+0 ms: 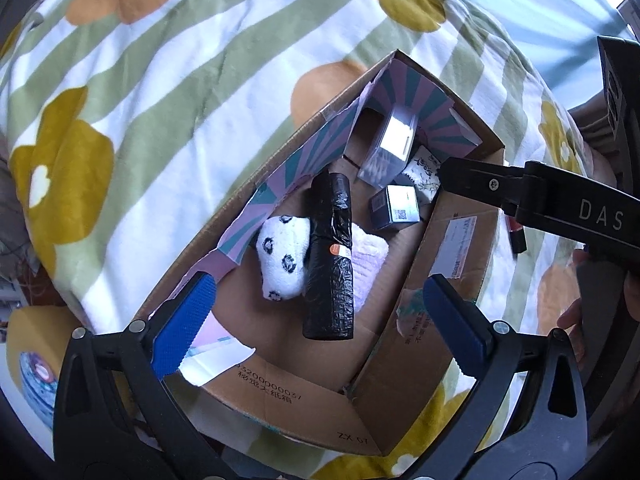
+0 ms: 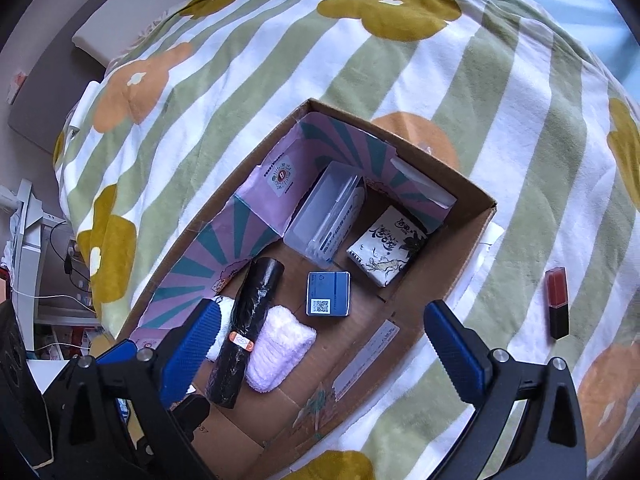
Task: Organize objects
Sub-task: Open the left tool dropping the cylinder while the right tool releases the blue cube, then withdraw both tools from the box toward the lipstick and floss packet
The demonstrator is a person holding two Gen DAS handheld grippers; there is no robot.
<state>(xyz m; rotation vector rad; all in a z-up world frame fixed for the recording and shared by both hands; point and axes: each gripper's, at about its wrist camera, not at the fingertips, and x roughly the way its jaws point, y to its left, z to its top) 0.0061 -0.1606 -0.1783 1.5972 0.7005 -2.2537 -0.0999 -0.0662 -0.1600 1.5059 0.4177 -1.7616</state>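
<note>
Lying outside the cardboard box (image 2: 476,236), a red-and-black lipstick (image 2: 557,303) rests on the blanket (image 2: 500,92); both jaws wide, empty.

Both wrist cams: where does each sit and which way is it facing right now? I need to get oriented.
Left wrist: on the left gripper, above the cardboard box's near end, looking down into it; its open blue fingers and the right gripper's arm show.
Right wrist: on the right gripper, looking down at the box's right side and the lipstick on the blanket; open fingers show.
Shared: black roll, blue box.
</note>
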